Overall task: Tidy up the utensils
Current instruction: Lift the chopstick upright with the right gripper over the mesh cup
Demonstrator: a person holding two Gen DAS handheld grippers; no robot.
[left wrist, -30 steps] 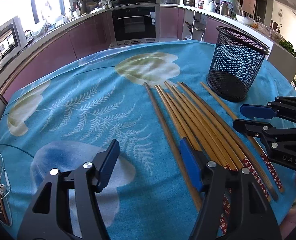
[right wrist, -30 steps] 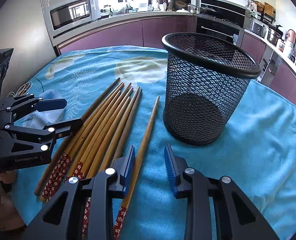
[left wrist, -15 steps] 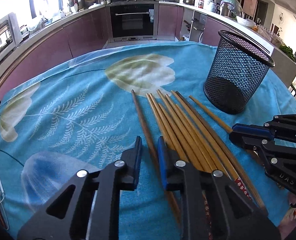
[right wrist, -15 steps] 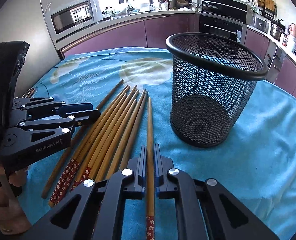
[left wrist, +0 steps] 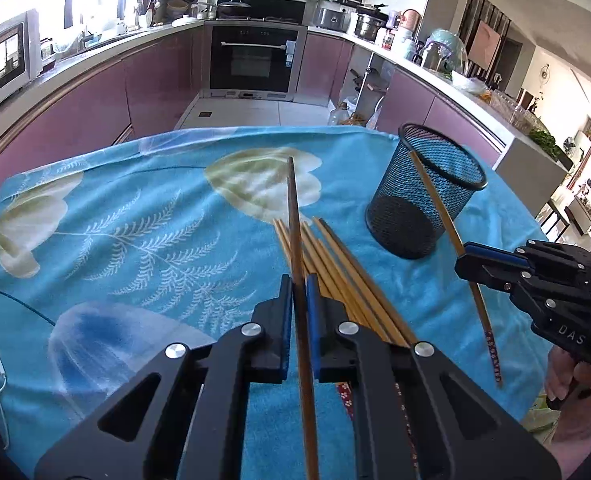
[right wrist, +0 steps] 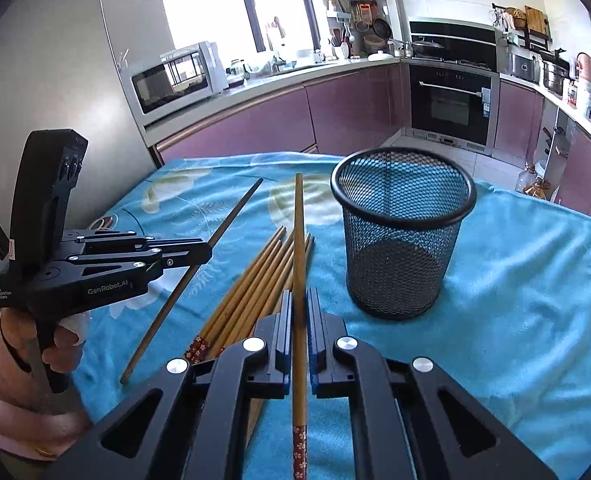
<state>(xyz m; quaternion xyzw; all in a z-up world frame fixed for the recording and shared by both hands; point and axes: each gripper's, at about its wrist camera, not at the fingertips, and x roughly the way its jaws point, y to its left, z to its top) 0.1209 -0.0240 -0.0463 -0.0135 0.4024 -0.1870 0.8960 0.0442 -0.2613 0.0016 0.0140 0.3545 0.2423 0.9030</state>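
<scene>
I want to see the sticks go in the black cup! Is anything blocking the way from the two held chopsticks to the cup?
Nothing visible blocks them. The left gripper and right gripper each clamp one chopstick above the cloth. The mesh cup stands upright, empty, its mouth open. The loose chopsticks lie flat beside it.

- "GenRobot.AI", white print on the side of the left gripper (right wrist: pixel 205 254), seen from the right wrist view.
- "Data Acquisition System", small white print in three lines, rear of the same gripper body; legible but tiny.
- "DAS", pale raised letters on the side of the right gripper (left wrist: pixel 461 262), seen from the left wrist view.
- Red-and-white tag at the back edge of the left gripper's handle: characters not legible.
</scene>
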